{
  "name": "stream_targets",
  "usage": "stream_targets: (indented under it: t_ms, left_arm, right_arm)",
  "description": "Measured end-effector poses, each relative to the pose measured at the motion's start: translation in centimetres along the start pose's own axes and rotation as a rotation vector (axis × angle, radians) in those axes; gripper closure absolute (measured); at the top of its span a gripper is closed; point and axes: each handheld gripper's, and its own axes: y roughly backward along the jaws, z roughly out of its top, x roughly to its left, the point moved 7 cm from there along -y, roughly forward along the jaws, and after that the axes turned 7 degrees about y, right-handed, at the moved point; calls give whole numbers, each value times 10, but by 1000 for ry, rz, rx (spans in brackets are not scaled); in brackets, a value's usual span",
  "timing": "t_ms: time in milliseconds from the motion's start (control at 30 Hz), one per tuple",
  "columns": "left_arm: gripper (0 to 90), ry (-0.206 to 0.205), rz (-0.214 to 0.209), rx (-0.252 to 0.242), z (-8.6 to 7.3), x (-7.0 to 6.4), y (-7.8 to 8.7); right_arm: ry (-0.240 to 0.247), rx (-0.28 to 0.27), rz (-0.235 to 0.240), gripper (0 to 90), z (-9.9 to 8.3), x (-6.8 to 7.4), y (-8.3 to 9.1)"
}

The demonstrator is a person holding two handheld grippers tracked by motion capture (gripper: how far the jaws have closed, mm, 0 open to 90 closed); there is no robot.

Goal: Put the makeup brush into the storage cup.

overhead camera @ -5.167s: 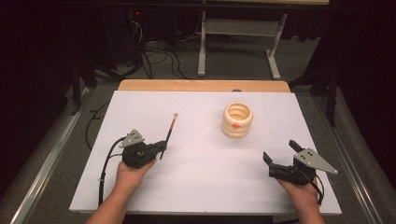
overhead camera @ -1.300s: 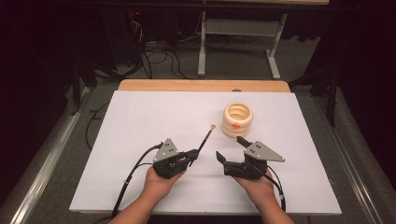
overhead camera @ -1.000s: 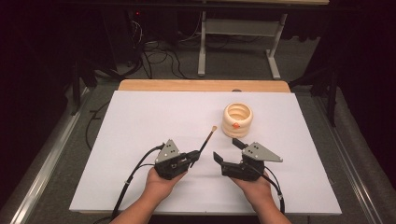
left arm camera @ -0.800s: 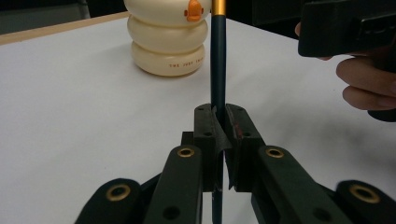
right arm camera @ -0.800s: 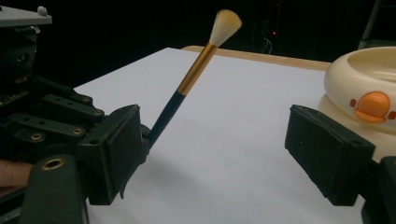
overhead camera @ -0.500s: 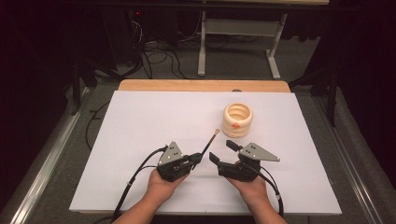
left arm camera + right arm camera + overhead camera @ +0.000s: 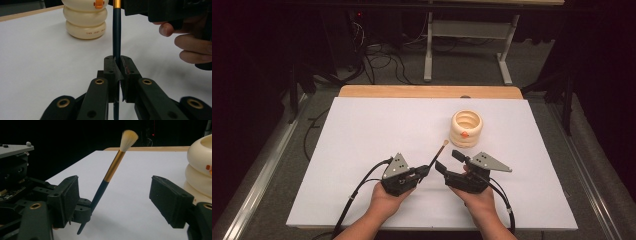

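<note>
A brush (image 7: 437, 154) with a dark handle, gold ferrule and pale bristles is clamped at its lower handle in my left gripper (image 7: 424, 171), tip slanting up and away. In the left gripper view the handle (image 7: 116, 32) rises straight out of the shut left gripper (image 7: 119, 67). My right gripper (image 7: 448, 161) is open just right of the brush. In the right gripper view the brush (image 7: 112, 167) stands between the right gripper's (image 7: 117, 200) spread jaws, touching neither. A cream ringed holder (image 7: 466, 128) with an orange mark stands behind.
The white table board (image 7: 362, 130) has a wooden strip (image 7: 427, 91) along its far edge. Cables trail from both grippers toward the near edge. The holder (image 7: 200, 170) sits close beside the right gripper's right jaw. Dark floor with cables and desk legs lies beyond.
Both hands have come from the table's sides to its near middle. Over the last second the right gripper slid left, so its open jaws now flank the brush held by the left gripper.
</note>
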Motion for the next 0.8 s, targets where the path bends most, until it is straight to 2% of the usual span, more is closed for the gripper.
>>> stream_targets:
  t_ms: [233, 533, 800]
  left_arm:
    - [842, -3, -2, -4, 0, -1, 0]
    - [842, -7, -7, -4, 0, -4, -1]
    - [842, -8, -17, -8, 0, -5, 0]
  right_arm:
    - [-17, -13, 14, 315, 0, 1, -1]
    - [-17, -28, 24, 414, 1, 3, -1]
    - [-40, -41, 38, 497, 2, 5, -1]
